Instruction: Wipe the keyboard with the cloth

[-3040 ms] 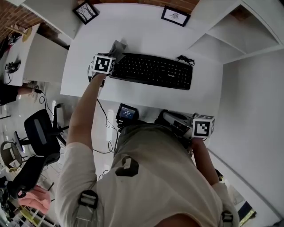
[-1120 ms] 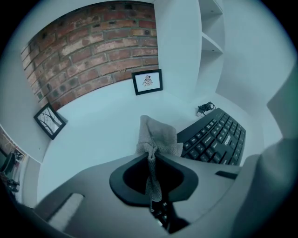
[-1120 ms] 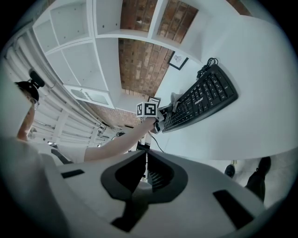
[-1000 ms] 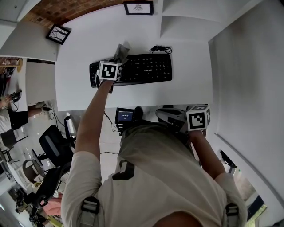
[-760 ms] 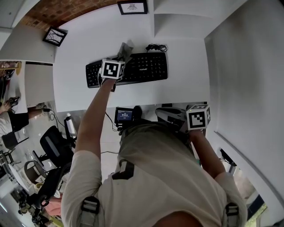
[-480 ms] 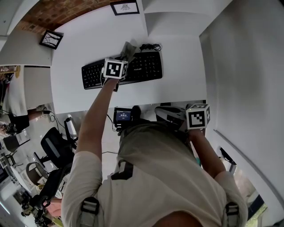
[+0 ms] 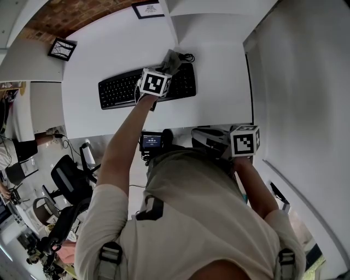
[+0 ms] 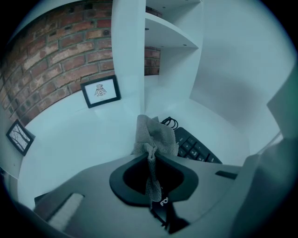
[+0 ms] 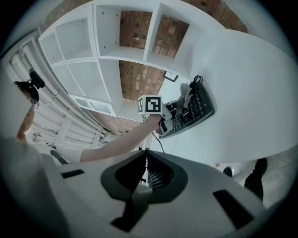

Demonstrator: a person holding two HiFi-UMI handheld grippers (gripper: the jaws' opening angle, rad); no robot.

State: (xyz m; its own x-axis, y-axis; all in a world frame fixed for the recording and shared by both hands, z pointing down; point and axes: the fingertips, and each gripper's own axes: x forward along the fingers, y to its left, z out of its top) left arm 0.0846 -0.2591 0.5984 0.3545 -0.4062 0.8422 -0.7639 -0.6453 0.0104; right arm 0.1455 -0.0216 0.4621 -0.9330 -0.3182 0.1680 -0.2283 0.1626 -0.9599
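Left gripper: your left gripper [image 8: 150, 151] has its jaws clamped on the cloth [image 8: 156, 135], which bunches up beyond the tips.
Cloth position: in the head view the cloth [image 7: 172, 59] sits over the far edge of the keyboard [image 7: 120, 88], towards its right end. Contact with the keys cannot be confirmed.
Keyboard: black, lying across the white table [image 7: 109, 49]. A coiled cable [image 7: 187, 56] rests just beyond its far right corner.
Right gripper: your right gripper [image 9: 144, 155] has its jaws together with nothing between them. It is held off the near edge of the table, well apart from the keyboard.
Writing: the keyboard's print is too small to read. White letters at the base of the left gripper's jaws are partly hidden. The marker cubes carry only black-and-white squares.
Surroundings: two framed pictures [image 7: 147, 8] [image 7: 61, 48] stand at the far side, against brick.
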